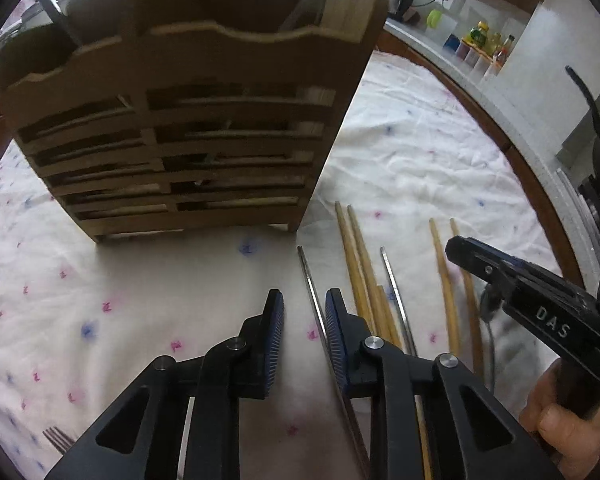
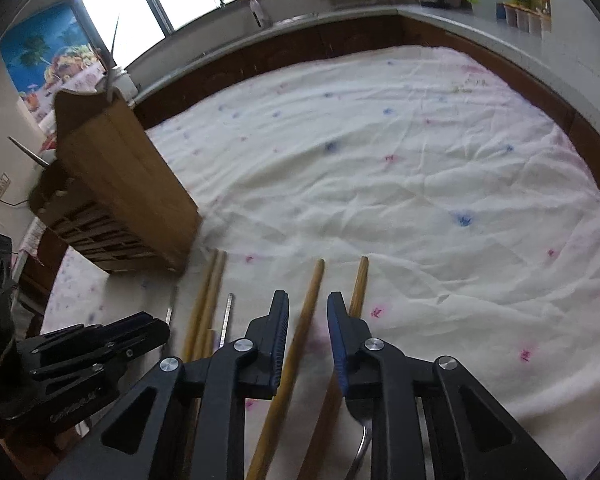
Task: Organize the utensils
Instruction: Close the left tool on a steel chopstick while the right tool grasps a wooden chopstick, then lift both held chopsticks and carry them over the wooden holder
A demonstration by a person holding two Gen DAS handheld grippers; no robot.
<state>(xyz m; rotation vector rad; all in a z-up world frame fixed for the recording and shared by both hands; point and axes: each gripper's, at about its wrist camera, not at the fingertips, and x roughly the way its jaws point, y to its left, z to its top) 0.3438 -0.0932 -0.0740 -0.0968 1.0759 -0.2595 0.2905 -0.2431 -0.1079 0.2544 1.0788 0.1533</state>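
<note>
Between my right gripper's (image 2: 307, 312) parted, empty fingers lies one wooden chopstick (image 2: 300, 328) – its twin (image 2: 358, 286) sits just outside the right finger, a fork (image 2: 362, 446) beneath it. My left gripper (image 1: 304, 312) is also open and empty, a steel chopstick (image 1: 312, 300) against its right finger. Farther ahead-left stands the slatted wooden utensil holder (image 1: 188, 128) on the spotted cloth (image 2: 400, 184).

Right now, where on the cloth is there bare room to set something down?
The widest free patch is the cloth right of the chopsticks, out to the counter. A smaller one lies in front of the holder, left of the left gripper. It is crowded beside the holder, where chopsticks and both grippers bunch.
</note>
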